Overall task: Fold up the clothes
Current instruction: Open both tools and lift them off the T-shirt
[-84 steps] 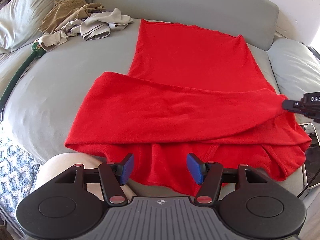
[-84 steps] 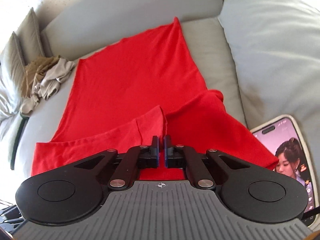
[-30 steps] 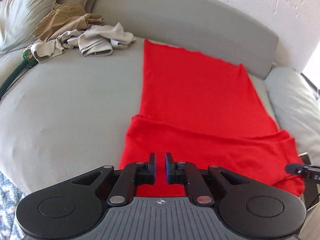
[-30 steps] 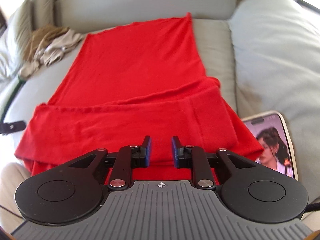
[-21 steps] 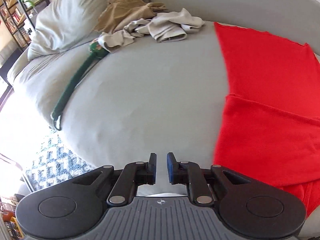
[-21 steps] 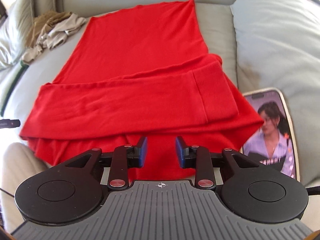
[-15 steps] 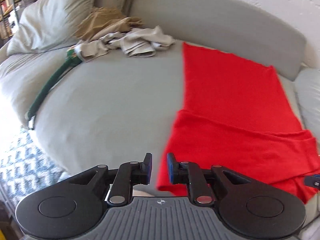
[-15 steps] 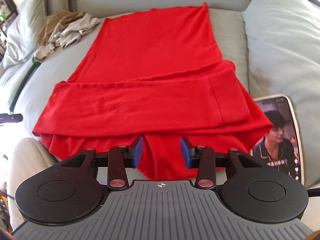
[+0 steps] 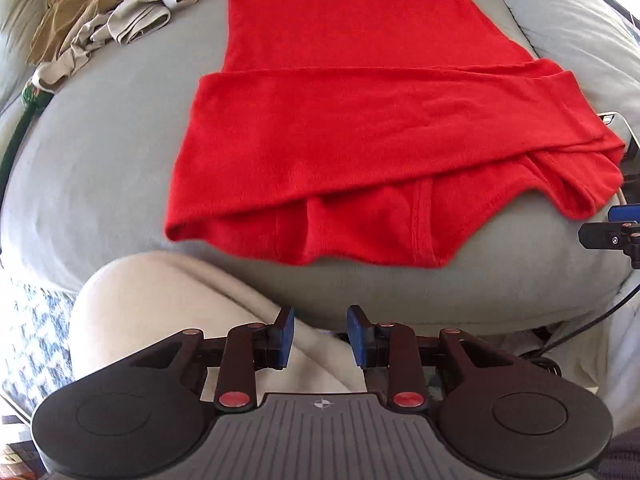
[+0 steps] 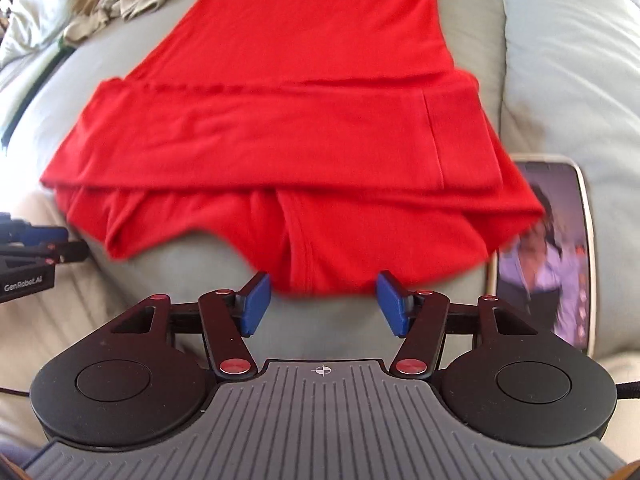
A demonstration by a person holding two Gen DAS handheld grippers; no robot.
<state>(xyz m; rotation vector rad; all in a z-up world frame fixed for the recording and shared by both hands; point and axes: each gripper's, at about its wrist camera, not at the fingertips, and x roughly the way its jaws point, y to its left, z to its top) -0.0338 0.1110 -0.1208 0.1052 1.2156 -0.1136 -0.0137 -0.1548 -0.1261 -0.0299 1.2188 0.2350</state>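
A red garment [image 9: 360, 128] [image 10: 288, 128] lies flat on the grey sofa seat [image 9: 100, 128], its near part folded over into a wide band across the front. The lower hem hangs over the seat's front edge. My left gripper [image 9: 320, 338] hovers in front of the seat, above a person's knee in light trousers [image 9: 160, 304]; its jaws are opening with nothing between them. My right gripper [image 10: 322, 306] sits just short of the hanging hem, jaws opening wide, nothing gripped. The left gripper [image 10: 36, 252] shows at the right wrist view's left edge.
A heap of beige and tan clothes [image 9: 112, 20] lies at the back left of the seat. A phone [image 10: 560, 252] with a lit screen rests right of the garment. A grey cushion [image 10: 572, 60] fills the right side. A patterned rug [image 9: 32, 340] covers the floor at left.
Both grippers let go of the red garment and drew back toward the seat's front edge. Both jaws widened, the right more. The folded band now lies flat.
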